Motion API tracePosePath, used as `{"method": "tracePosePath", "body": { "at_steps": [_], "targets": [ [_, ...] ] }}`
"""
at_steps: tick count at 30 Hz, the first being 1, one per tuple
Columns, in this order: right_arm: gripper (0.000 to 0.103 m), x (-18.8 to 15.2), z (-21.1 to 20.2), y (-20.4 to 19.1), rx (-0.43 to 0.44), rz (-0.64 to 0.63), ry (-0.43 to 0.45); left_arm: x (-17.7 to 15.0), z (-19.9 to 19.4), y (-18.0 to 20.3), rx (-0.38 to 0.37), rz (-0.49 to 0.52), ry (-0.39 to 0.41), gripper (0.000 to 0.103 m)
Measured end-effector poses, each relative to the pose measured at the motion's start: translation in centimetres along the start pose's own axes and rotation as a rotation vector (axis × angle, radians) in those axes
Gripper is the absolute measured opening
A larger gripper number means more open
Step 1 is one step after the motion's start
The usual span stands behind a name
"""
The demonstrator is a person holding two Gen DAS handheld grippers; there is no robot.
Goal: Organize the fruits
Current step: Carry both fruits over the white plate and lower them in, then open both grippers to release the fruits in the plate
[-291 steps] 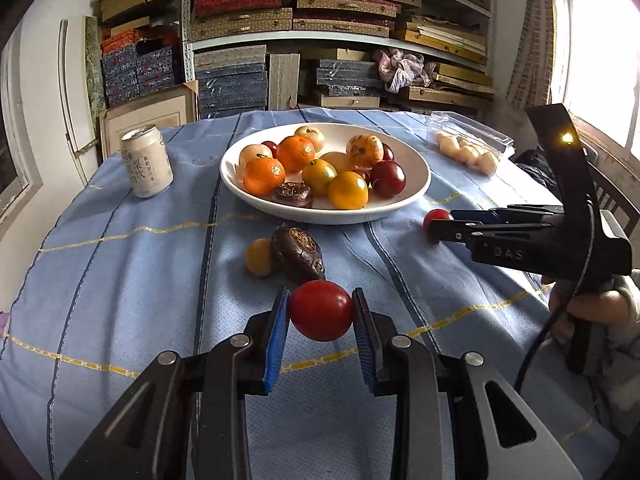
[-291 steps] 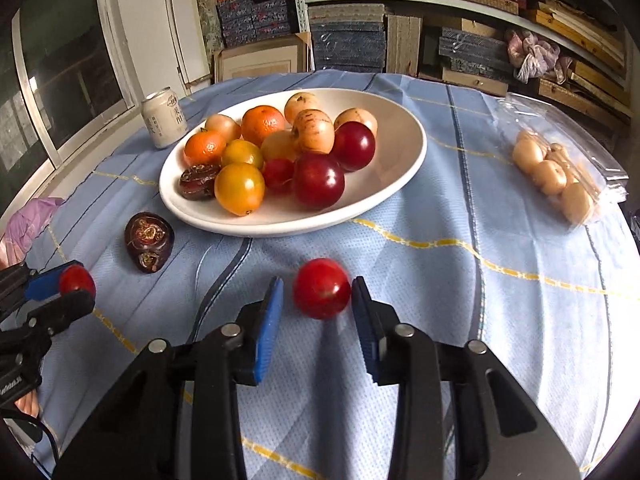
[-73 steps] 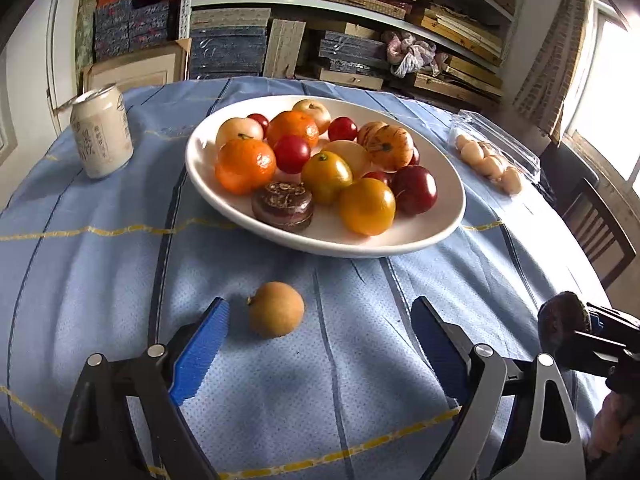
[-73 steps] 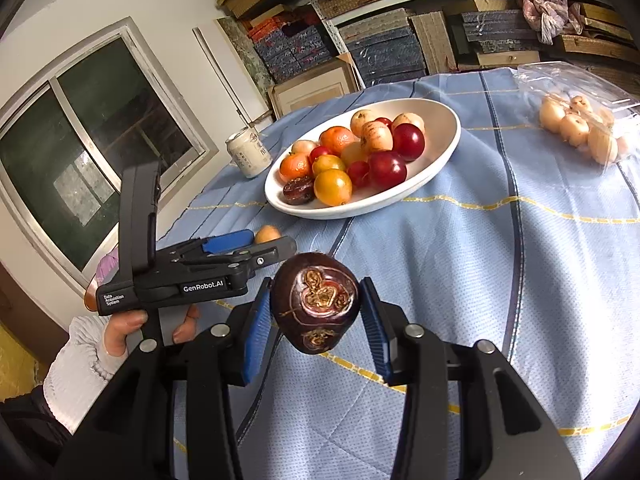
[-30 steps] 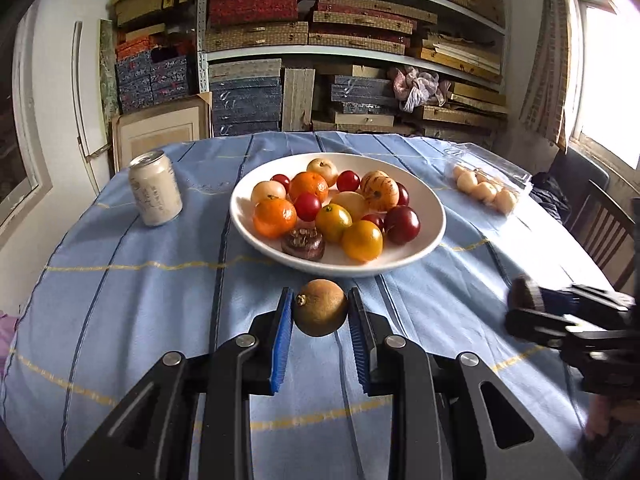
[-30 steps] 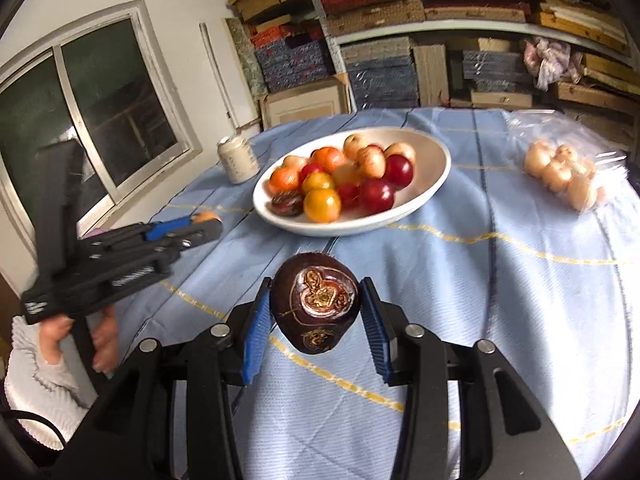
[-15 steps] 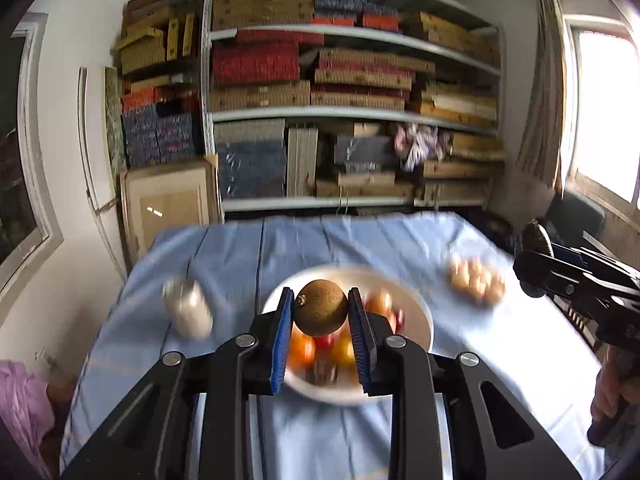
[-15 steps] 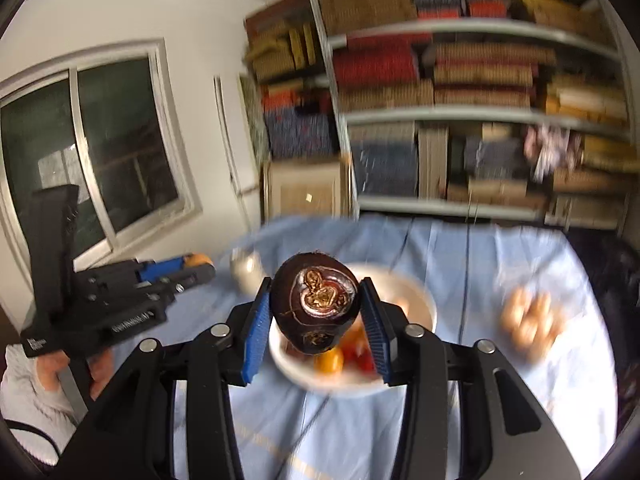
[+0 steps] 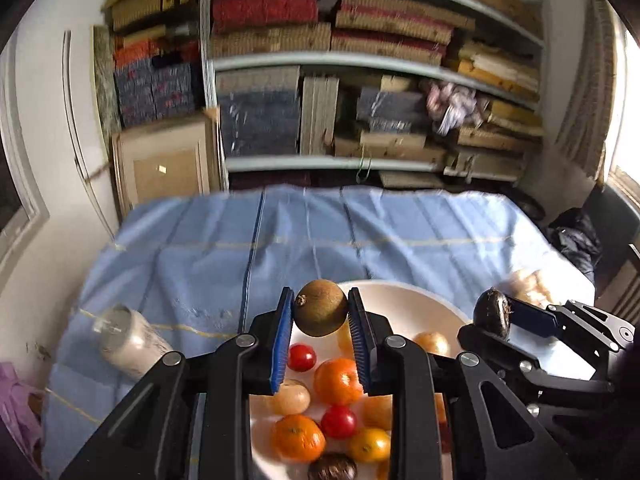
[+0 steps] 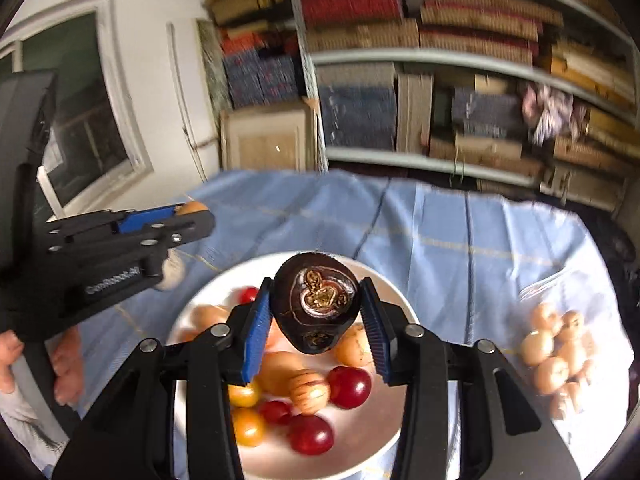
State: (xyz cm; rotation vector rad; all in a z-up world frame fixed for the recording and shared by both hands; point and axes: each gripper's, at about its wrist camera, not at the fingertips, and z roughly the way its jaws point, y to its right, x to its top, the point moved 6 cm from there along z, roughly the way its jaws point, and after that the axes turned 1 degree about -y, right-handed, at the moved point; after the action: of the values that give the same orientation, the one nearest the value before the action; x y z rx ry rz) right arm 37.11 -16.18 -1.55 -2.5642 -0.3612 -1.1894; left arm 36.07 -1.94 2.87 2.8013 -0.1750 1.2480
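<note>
Left gripper [image 9: 321,322]: its jaws are closed tight on a small round brown fruit [image 9: 321,307], one blue pad on each side; the fruit sits at the very tips, clear of everything below.

Right gripper [image 10: 316,316]: its jaws are part-way closed on a dark purple fruit [image 10: 315,302] with a gold-patterned patch facing the camera. This fruit is wider, so the pads stand further apart.

Plate [image 9: 404,300]: white and already full of oranges, red and yellow fruits. It lies below and just ahead of both pairs of jaws, on the blue-clothed surface [image 9: 224,248].

Key relation, left: the brown fruit hangs over the near-left part of the plate, with an orange [image 9: 338,380] and a small red fruit [image 9: 301,357] under the jaws.

Key relation, right: the dark fruit hangs above the plate's middle to far part, with piled fruit under and behind the jaws. Bare white rim shows only beyond the tips.

Long axis: the dark fruit is slightly egg-shaped, narrower end down; the brown one is nearly round, so its turn matters little.

Nearer hand: both look about equally placed over the plate; I cannot tell which is lower.

Likely next: lower each fruit into a gap and let go; a drop onto the pile could make fruit roll off.

Beside: a can [image 9: 132,340] to the left of the jaws, a clear pack of pale fruits [image 10: 560,348] to the right.
</note>
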Motion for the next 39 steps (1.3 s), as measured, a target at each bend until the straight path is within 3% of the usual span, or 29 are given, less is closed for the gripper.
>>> {"method": "tracePosePath", "body": {
  "at_steps": [9,22,29,31,39],
  "targets": [
    [0.042,-0.9,6.6,1.7,-0.024,0.004,-0.094,-2.2,7.8,-2.4,0.000,-0.041,-0.134,0.027],
    [0.043,-0.7,9.9,1.7,-0.057,-0.022,-0.156,-2.9,10.5,-2.0,0.009,-0.044,-0.184,0.028],
    [0.045,-0.5,9.2,1.7,-0.055,-0.027,-0.136,-2.8,10.3,-1.9,0.011,-0.049,-0.178,0.029],
    [0.045,-0.4,8.8,1.8,-0.050,-0.022,-0.130,-2.6,9.8,-2.0,0.018,-0.052,-0.167,0.035],
    [0.045,-0.1,4.2,1.3,-0.032,0.006,-0.077,-1.8,5.6,-1.7,0.017,-0.045,-0.105,0.038]
  ]
}}
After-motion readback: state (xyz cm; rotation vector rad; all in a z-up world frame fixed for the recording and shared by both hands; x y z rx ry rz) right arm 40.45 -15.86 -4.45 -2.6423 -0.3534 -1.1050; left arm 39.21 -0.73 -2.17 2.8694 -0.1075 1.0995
